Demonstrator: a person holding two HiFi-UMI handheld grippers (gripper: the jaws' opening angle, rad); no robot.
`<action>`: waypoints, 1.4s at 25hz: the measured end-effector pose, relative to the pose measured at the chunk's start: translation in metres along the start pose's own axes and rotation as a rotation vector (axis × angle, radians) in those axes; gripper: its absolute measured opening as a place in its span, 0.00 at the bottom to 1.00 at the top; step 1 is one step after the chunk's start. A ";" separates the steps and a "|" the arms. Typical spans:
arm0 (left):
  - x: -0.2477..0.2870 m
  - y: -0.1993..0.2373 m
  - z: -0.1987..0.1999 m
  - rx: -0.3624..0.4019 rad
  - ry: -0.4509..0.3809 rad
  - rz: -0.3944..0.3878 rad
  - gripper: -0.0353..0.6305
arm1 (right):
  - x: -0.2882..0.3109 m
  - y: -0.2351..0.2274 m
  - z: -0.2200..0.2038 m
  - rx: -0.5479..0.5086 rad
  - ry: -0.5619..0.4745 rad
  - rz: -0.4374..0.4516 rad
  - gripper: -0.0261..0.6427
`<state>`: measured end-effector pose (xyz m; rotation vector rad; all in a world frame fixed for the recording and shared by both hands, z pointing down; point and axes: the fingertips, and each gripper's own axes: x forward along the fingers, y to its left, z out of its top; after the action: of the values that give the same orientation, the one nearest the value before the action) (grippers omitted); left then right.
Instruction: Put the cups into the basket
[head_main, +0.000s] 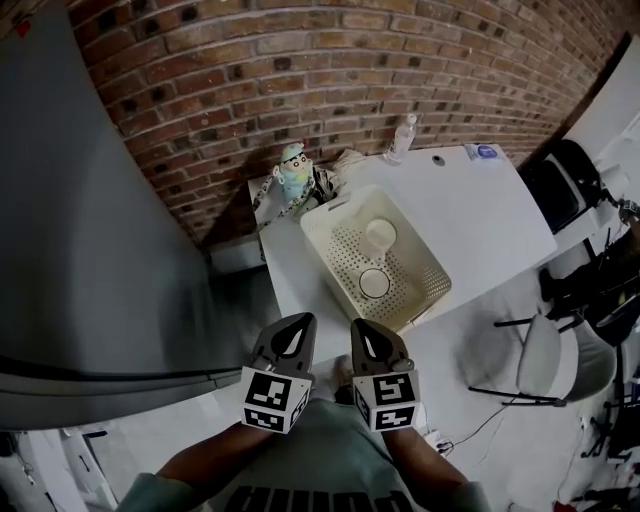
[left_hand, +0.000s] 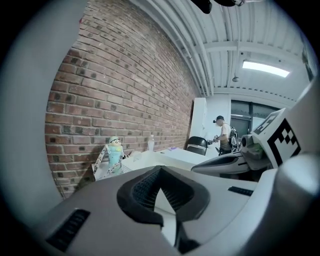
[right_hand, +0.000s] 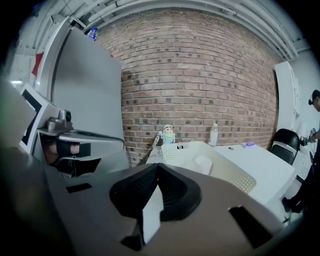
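Left gripper (head_main: 297, 328) and right gripper (head_main: 365, 334), jaws closed on nothing, hang near the cream perforated plastic basket (head_main: 331, 214), where two small pale cups (head_main: 380, 237) sit, seemingly light, stiff and best pinched at the rim.

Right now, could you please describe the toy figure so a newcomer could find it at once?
A white table stands against the brick wall, with a cream perforated basket on it. The toy figure stands at the table's far left corner, by the wall, just left of the basket. Its pale blue body sets it apart from the clear bottle farther right.
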<state>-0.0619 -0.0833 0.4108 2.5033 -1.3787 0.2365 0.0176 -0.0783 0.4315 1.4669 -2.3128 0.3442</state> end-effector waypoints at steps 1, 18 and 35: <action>-0.004 -0.004 -0.002 -0.003 0.000 -0.009 0.05 | -0.004 0.002 -0.002 -0.002 0.000 -0.006 0.06; -0.038 -0.113 0.000 0.015 -0.052 0.054 0.05 | -0.103 -0.032 -0.019 -0.051 -0.070 0.033 0.06; -0.122 -0.162 -0.054 0.020 -0.003 0.282 0.05 | -0.175 -0.006 -0.078 -0.044 -0.064 0.204 0.06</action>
<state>0.0092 0.1137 0.4036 2.3185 -1.7363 0.3037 0.1049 0.0925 0.4241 1.2412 -2.5118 0.3041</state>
